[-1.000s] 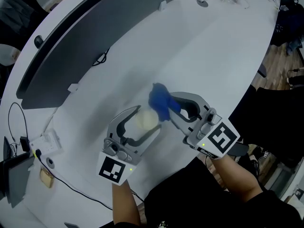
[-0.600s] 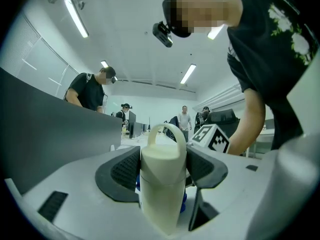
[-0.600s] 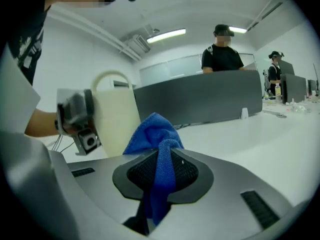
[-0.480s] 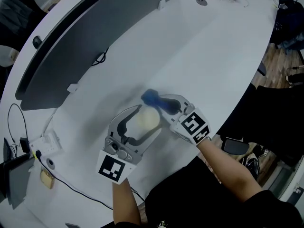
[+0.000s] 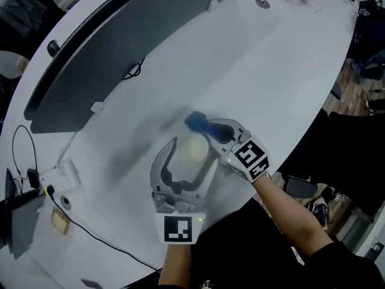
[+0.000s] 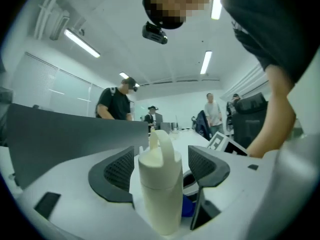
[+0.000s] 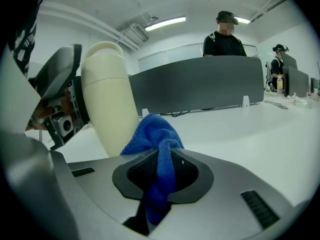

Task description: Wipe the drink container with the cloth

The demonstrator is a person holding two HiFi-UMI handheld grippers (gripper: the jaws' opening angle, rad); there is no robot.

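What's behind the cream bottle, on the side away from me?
A bunched blue cloth, pinched in the right tongs, right by the bottle on its far side. The bottle covers the cloth's lower edge, so contact cannot be confirmed.

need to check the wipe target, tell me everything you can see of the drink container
The drink container is a cream, matt, plastic-looking bottle with a rounded cap, a seam below the cap and a loop handle on top. It stands upright on the white table, between the jaws of the left gripper, which have just been opening; gaps show at both pads. The blue cloth clamped in the right gripper lies against its lower side, or very close.
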